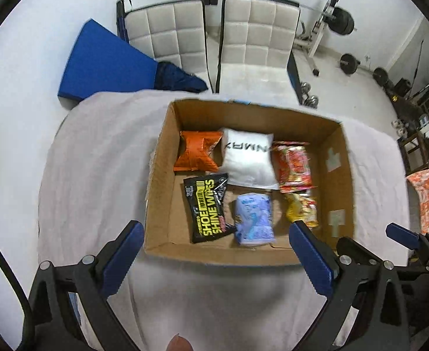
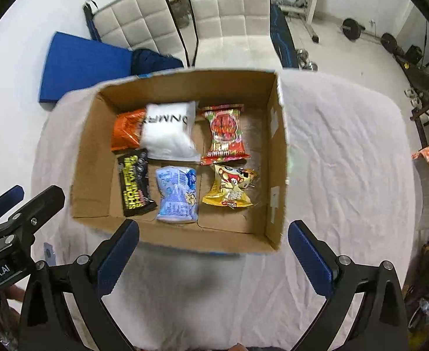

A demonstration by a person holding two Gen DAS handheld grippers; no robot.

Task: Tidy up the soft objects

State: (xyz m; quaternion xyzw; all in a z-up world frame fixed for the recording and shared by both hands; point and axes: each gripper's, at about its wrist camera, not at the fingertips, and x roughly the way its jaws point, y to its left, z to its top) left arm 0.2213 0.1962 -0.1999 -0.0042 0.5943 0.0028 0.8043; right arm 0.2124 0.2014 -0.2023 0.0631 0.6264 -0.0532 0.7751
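An open cardboard box (image 1: 158,175) (image 2: 275,158) stands on a table under a pale cloth. Inside lie several soft packs: an orange bag (image 1: 196,153) (image 2: 125,131), a white pouch (image 1: 248,158) (image 2: 167,134), a red snack pack (image 1: 293,166) (image 2: 226,134), a black shoe-wipes pack (image 1: 208,207) (image 2: 134,182), a light blue pack (image 1: 253,218) (image 2: 177,194) and a yellow snack pack (image 1: 302,209) (image 2: 233,188). My left gripper (image 1: 214,251) is open and empty above the box's near wall. My right gripper (image 2: 211,251) is open and empty there too.
The pale cloth (image 2: 346,152) covers the table around the box. Two white padded chairs (image 1: 167,38) (image 2: 229,11) stand behind the table. A blue mat (image 1: 97,58) (image 2: 79,64) lies on the floor at the left. Gym weights (image 1: 343,20) stand at the back right.
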